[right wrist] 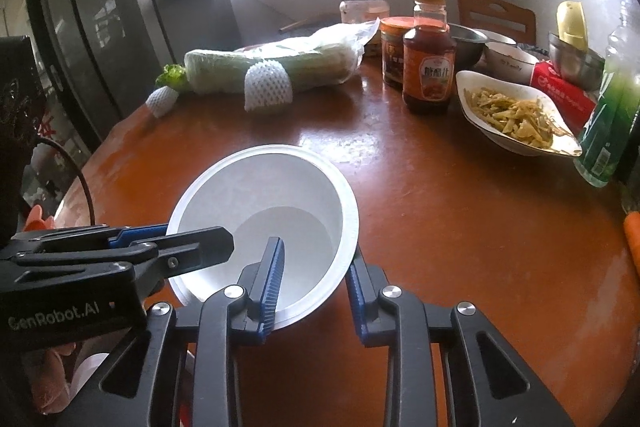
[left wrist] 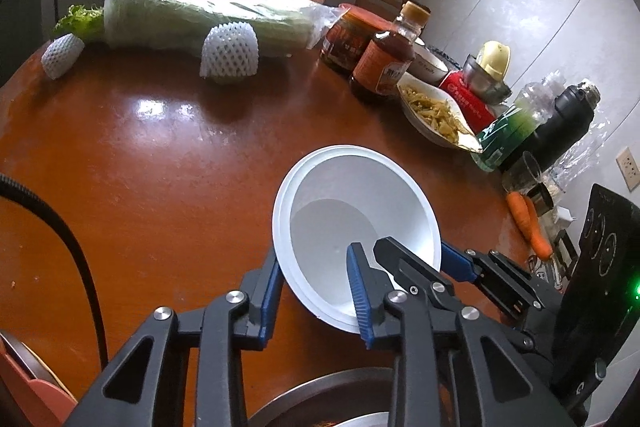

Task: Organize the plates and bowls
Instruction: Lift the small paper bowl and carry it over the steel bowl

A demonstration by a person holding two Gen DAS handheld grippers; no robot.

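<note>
A white bowl [left wrist: 352,211], apparently two nested, is tilted just above the brown round table [left wrist: 160,155]. My left gripper [left wrist: 316,283] straddles its near-left rim, one blue finger [left wrist: 360,291] inside, the other outside. My right gripper [right wrist: 314,267] straddles the near-right rim of the same bowl [right wrist: 264,207], one finger [right wrist: 272,279] inside, one outside. Each gripper shows in the other's view, the right in the left wrist view [left wrist: 416,259], the left in the right wrist view [right wrist: 172,239]. Both look closed on the rim.
A wrapped cabbage [left wrist: 200,23], foam-netted fruit [left wrist: 230,53], sauce jars and a bottle [left wrist: 382,67], a dish of shredded food [left wrist: 434,113], steel bowls, a green bottle, a black flask and carrots [left wrist: 528,223] line the far and right side. A dark plate [left wrist: 320,399] lies under my left gripper.
</note>
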